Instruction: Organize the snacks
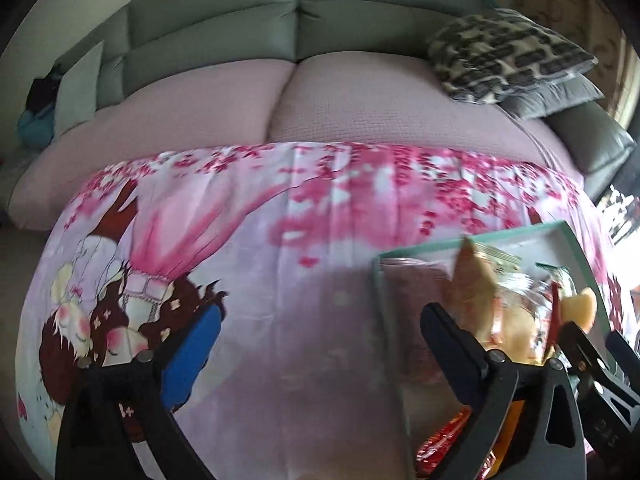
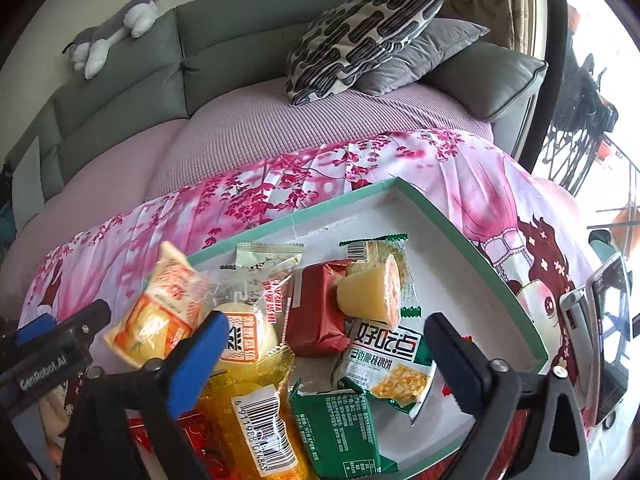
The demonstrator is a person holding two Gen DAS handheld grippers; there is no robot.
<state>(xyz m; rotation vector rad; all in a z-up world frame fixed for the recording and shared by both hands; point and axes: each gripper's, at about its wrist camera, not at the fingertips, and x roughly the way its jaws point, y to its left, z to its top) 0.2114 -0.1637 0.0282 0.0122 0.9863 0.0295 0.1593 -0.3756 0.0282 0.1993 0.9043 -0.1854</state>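
Orange-and-clear wrapping marks the snack packet (image 2: 160, 312) that sits at the near-left rim of the teal-edged box (image 2: 472, 240), tilted and half over the edge, so it is the one most likely to slide out onto the pink floral cloth (image 2: 248, 200). Inside the box lie the other snacks: a red foil packet (image 2: 316, 312), a bare yellow cake roll (image 2: 368, 288), a green-and-white biscuit pack (image 2: 384, 364), a dark green packet (image 2: 336, 428) and a yellow barcoded packet (image 2: 256, 412), heaped loosely and overlapping.

Both claws stand wide open and hold nothing: the right gripper (image 2: 324, 352) hangs over the heap, the left gripper (image 1: 316, 340) over bare cloth just left of the box. A careless close of the right one could pinch 2 wrappers at once or crush the unwrapped roll.

Only the right wrist view shows the box contents clearly, plus a phone on a stand (image 2: 608, 332) at its right; the left wrist view is blurred there, yet shows the free cloth beside the box.
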